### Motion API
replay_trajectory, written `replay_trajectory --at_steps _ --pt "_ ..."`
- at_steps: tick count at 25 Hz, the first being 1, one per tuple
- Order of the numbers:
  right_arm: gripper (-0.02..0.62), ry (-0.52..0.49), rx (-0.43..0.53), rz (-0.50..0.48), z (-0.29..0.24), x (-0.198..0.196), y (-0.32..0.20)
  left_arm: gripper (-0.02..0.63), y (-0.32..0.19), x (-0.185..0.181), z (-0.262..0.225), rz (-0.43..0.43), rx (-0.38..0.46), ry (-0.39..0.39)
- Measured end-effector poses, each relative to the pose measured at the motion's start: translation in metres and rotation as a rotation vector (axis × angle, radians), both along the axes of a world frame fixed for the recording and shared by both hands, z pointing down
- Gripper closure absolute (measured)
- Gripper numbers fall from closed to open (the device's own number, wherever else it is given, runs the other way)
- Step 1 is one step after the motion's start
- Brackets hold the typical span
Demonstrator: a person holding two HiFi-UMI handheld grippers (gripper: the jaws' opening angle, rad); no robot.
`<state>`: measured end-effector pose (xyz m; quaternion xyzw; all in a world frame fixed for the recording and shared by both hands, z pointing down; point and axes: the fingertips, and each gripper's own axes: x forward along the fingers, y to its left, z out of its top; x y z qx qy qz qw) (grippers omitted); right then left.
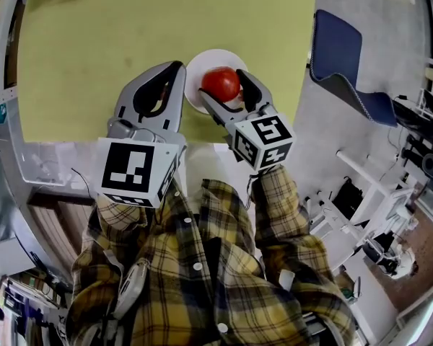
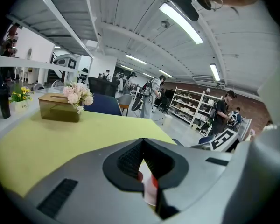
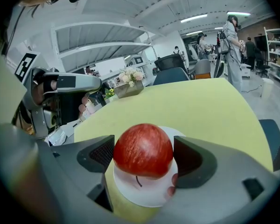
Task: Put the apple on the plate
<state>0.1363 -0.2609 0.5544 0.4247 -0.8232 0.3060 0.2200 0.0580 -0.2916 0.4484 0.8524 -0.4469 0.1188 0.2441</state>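
Note:
A red apple [image 1: 221, 83] [image 3: 143, 149] sits between the jaws of my right gripper [image 1: 222, 86] [image 3: 143, 155], which is shut on it, both pads against its sides. It hangs just over a small white plate [image 1: 202, 67] [image 3: 147, 195] near the front edge of the yellow-green table [image 1: 94, 49], with its stem pointing down. My left gripper [image 1: 175, 69] [image 2: 143, 141] hovers close to the plate's left side, shut with nothing in it. Through the gap under its joined tips, a sliver of the plate [image 2: 152, 190] and the apple [image 2: 139, 175] shows.
A brown tissue box with pink flowers [image 2: 60, 107] and a dark bottle [image 2: 4, 101] stand at the table's far end. A blue chair [image 1: 339, 56] is off the table's right side. People and shelves [image 2: 186, 107] fill the room behind.

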Motion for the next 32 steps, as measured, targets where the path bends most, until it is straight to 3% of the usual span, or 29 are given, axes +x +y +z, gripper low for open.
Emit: replay_trajectory --at_steps 21,32 --pt "0.222 0.043 0.070 0.019 -0.021 0.001 -0.009 0.600 -0.001 -0.001 -0.015 0.009 0.024 0.000" --pt "0.222 0.028 0.142 0.037 -0.064 -0.002 -0.015 0.600 -0.010 0.001 -0.044 0.014 0.076 0.016"
